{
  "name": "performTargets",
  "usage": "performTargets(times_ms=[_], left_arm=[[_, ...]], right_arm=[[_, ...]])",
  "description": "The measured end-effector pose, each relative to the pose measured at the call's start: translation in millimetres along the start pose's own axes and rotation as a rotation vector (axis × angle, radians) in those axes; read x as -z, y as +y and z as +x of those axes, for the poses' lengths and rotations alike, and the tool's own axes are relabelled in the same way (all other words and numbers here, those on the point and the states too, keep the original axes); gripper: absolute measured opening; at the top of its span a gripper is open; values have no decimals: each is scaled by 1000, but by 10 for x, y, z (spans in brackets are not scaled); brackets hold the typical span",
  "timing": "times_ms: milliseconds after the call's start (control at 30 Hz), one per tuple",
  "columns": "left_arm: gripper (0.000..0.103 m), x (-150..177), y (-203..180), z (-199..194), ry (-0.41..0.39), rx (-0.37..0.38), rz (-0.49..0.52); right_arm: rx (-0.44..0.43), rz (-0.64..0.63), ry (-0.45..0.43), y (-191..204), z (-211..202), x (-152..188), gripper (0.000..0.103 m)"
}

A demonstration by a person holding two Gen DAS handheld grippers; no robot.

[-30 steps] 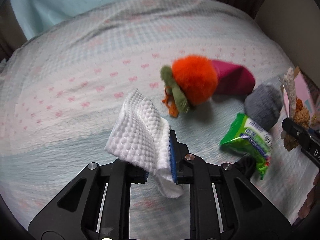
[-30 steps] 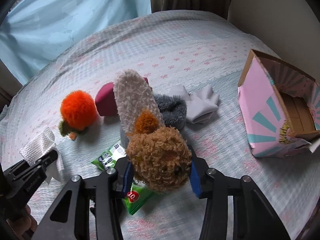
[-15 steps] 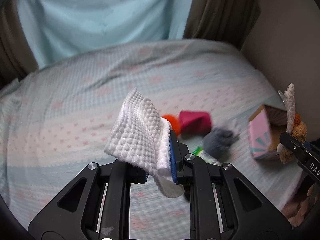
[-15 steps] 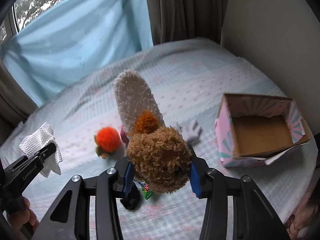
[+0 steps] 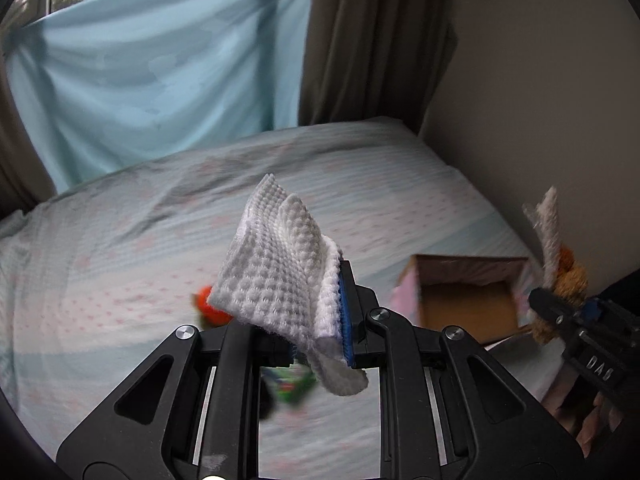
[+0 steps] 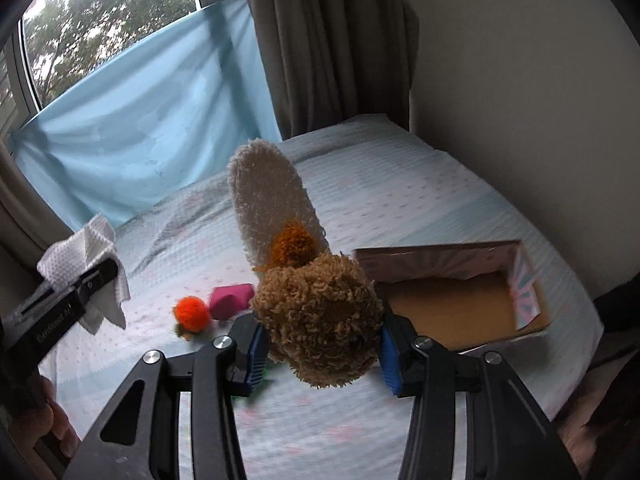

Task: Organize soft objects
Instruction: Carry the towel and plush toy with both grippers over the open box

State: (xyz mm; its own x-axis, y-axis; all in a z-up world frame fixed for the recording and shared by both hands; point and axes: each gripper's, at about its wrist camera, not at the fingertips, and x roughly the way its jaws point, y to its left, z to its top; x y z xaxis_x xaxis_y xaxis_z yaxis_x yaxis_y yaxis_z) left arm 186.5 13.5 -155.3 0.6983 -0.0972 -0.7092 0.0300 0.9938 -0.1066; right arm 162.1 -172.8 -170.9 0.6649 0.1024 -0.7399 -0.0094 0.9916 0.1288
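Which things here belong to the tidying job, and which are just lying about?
Job: white cloth in the left claw; brown plush in the right claw; open box; orange pompom and pink pouch on the bed.

Lying about: green packet, curtain, blue sheet.

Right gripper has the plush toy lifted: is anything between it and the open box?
Nothing visible. The plush toy hangs in the right gripper beside the box, whose opening looks empty and uncovered.
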Motion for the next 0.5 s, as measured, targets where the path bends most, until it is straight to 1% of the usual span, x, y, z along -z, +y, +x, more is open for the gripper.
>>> performTargets(times_ms=[133, 233, 267, 367, 400, 500], left_arm=[[14, 10, -603, 231, 22, 15, -13], [14, 64, -1029, 474, 55, 30, -27], [14, 78, -1183, 579, 75, 37, -35], [14, 155, -1493, 834, 124, 44, -33], [14, 183, -1627, 958, 154, 45, -26], [14, 254, -1877, 1306, 251, 50, -20]], right_arm=[[1, -54, 35, -537, 43, -76, 43], [-8, -79, 78, -937, 161, -118, 43], [-11, -93, 100, -1082, 239, -126, 43], [-13, -131, 162, -1381, 458, -154, 43], [-12, -144, 185, -1471, 544, -159, 43], [-18, -167, 258, -1750, 822, -167, 43]])
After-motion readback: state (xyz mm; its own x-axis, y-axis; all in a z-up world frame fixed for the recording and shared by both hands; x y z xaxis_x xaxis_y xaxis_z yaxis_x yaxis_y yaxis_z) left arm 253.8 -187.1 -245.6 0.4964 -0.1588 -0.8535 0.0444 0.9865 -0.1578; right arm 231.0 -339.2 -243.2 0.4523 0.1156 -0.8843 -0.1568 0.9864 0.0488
